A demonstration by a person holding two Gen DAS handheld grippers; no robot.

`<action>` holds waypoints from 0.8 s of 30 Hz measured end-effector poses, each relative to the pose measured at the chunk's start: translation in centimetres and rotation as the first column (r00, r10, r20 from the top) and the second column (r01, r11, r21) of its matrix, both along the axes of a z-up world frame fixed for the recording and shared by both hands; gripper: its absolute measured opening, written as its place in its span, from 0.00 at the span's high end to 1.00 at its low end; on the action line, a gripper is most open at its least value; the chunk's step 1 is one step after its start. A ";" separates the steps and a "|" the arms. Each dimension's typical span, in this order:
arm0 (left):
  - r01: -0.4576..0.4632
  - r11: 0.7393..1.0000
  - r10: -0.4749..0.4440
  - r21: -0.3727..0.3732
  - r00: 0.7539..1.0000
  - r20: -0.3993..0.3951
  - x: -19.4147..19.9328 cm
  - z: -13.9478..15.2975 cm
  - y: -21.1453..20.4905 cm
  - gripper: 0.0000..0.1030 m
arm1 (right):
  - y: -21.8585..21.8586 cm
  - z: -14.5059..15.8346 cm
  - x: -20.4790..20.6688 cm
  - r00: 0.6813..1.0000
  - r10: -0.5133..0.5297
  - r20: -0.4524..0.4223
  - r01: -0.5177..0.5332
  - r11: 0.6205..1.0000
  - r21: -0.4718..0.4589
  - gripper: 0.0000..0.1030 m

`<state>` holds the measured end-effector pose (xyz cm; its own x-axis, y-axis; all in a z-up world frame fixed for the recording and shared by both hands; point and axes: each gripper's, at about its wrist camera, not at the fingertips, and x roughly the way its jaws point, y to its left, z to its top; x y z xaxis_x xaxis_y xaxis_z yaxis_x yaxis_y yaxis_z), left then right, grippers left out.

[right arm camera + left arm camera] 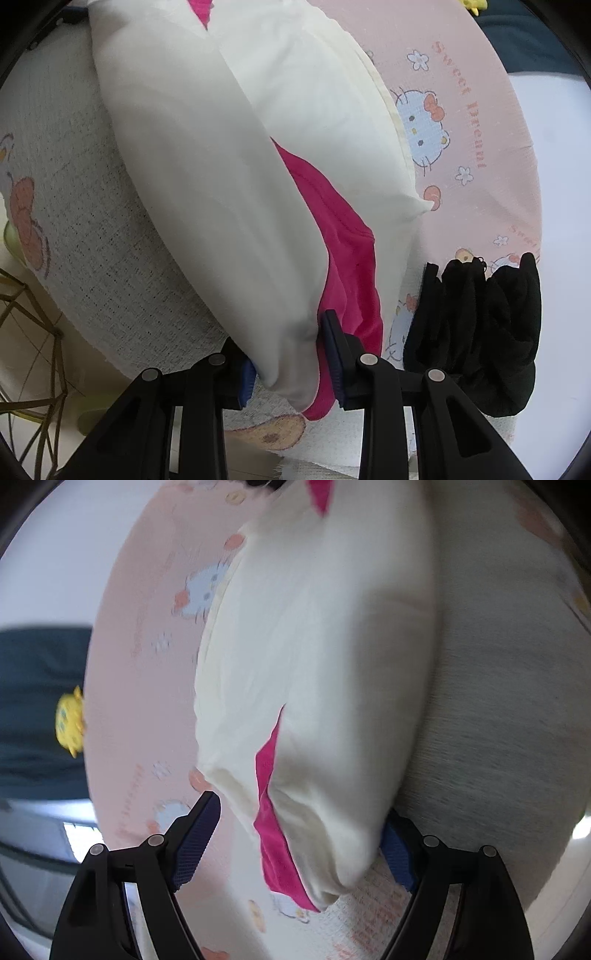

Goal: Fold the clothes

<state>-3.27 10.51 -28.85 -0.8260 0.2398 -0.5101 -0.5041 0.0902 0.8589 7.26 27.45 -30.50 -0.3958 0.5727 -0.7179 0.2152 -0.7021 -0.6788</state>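
A cream-white garment with a magenta lining lies folded lengthwise on a pink cartoon-cat cloth. My left gripper stands wide open around its near end. The left pad is clear of the fabric, and the right pad is partly hidden under the garment's edge. In the right wrist view the other end of the garment, with the magenta lining showing, sits between the pads of my right gripper, which rest against the folded corner on both sides.
A bunched black garment lies on the cat cloth just right of my right gripper. A gold wire frame stands off the table's edge at the left. A yellow toy rests against something dark teal beyond the cloth.
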 end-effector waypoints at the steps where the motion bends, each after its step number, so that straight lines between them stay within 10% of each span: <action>1: -0.013 1.000 0.013 0.003 1.000 0.015 0.6 0.1 0.2 0.21 | 0.1 0.1 -0.1 1.000 -0.005 0.000 0.005 1.000 -0.008 0.70; 12: -0.042 0.999 0.037 0.031 0.986 0.162 1.9 1.6 -0.3 0.28 | 3.0 1.6 -1.4 0.993 -0.105 0.047 0.114 0.954 -0.277 0.71; 18: 0.165 0.986 -0.167 -0.034 0.985 -0.032 3.7 0.0 -1.2 0.28 | 5.7 2.1 -2.7 0.977 -0.175 0.125 0.214 0.863 -0.458 0.70; 24: 0.110 0.992 -0.098 -0.068 0.984 0.151 2.7 -0.6 -0.9 0.65 | 6.1 2.2 -3.3 0.968 -0.183 0.172 0.245 0.842 -0.481 0.70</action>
